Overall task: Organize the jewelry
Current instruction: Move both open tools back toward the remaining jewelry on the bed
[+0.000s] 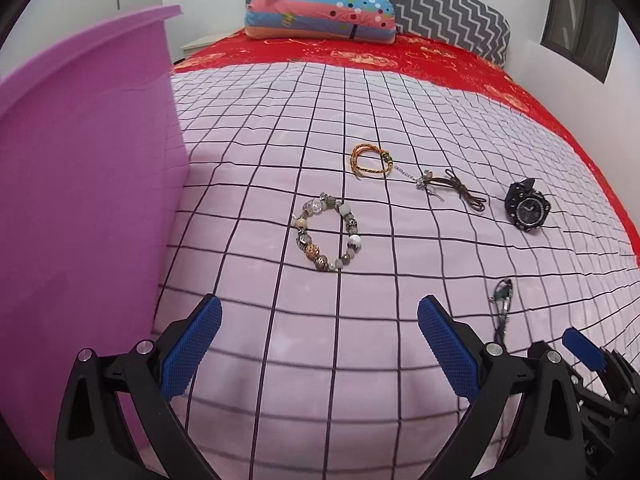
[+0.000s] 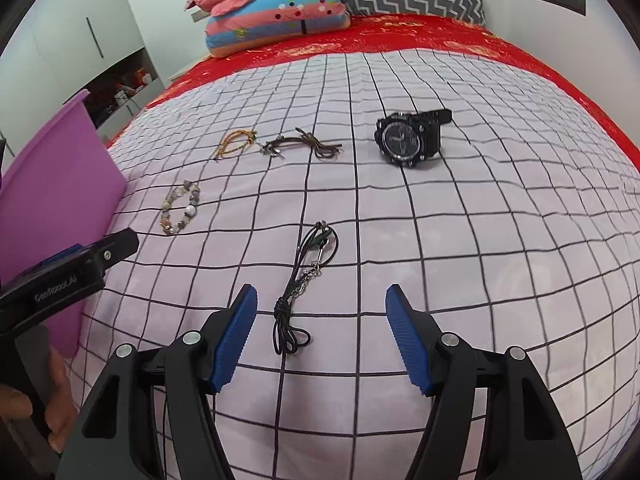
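Jewelry lies on a pale checked bedspread. A beaded bracelet lies just ahead of my open, empty left gripper; it also shows in the right wrist view. Beyond are an orange braided bracelet, a brown cord bracelet and a black watch. A black cord necklace lies just ahead of my open, empty right gripper, between its fingers.
A purple box stands at the left, close to the left gripper. Stacked pillows and a folded pink blanket sit at the bed's head on a red sheet. The left gripper's body shows at the right view's left edge.
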A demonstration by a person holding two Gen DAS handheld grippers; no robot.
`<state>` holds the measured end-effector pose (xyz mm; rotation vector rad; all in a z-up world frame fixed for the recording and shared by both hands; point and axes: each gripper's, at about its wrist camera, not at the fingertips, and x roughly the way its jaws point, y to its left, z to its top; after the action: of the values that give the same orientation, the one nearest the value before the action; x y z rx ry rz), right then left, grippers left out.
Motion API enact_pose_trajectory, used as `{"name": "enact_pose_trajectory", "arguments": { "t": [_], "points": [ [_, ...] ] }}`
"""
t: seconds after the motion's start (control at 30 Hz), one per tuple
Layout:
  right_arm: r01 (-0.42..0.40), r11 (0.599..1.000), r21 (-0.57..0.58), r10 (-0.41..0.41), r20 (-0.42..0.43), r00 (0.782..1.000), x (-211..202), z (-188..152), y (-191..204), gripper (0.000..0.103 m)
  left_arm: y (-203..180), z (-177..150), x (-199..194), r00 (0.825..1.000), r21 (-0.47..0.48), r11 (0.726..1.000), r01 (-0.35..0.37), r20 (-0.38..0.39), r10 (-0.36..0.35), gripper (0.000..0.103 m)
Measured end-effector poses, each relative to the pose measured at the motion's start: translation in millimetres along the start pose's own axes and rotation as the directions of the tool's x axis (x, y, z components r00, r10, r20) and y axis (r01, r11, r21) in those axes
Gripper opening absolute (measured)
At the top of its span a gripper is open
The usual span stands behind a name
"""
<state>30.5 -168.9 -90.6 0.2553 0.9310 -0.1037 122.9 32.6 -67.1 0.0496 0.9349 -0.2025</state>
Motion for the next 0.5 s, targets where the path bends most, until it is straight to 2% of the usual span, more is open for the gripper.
{"name": "enact_pose_trajectory", "arguments": {
  "t": [0.23,0.5],
  "points": [
    [0.069,0.997,0.025,-0.069,-0.007,0.998,24,-13,12,0.064,-3,8,41,1.0,0.055,0.998,0.016,-0.023,-0.015,0.097],
    [0.114,0.994,-0.007,-0.114,0.006,0.994,35,-15,17,0.064,5,18,69,0.999,0.017,1.0,0.024,-0.031,-0.024,0.096]
  ]
}}
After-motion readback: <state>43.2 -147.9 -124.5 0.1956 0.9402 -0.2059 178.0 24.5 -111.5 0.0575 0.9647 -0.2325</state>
